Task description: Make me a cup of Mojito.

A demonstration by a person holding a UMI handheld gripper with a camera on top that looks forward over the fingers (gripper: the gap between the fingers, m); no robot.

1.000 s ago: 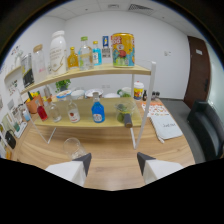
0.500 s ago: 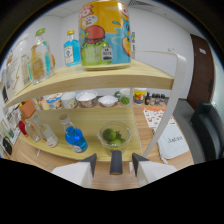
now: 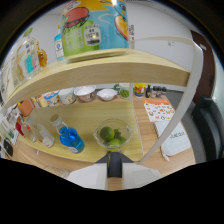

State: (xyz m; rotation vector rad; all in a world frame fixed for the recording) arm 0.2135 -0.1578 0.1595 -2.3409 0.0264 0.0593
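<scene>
Since our gripper (image 3: 114, 172) stands with its fingers apart and nothing between them, low before the lower shelf (image 3: 90, 120), we judge the risk is a crooked approach: a fingertip could catch the rim of the glass bowl (image 3: 113, 134) and tip it, or nudge the blue bottle (image 3: 70, 137) just beside it. We see the limes (image 3: 110, 136) lying in that bowl, just ahead of the fingers and about centred on the gap.

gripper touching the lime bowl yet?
Cannot tell. In the gripper view the gripper sits right below the glass bowl of limes on the lower shelf, but no contact or gap shows plainly.
</scene>
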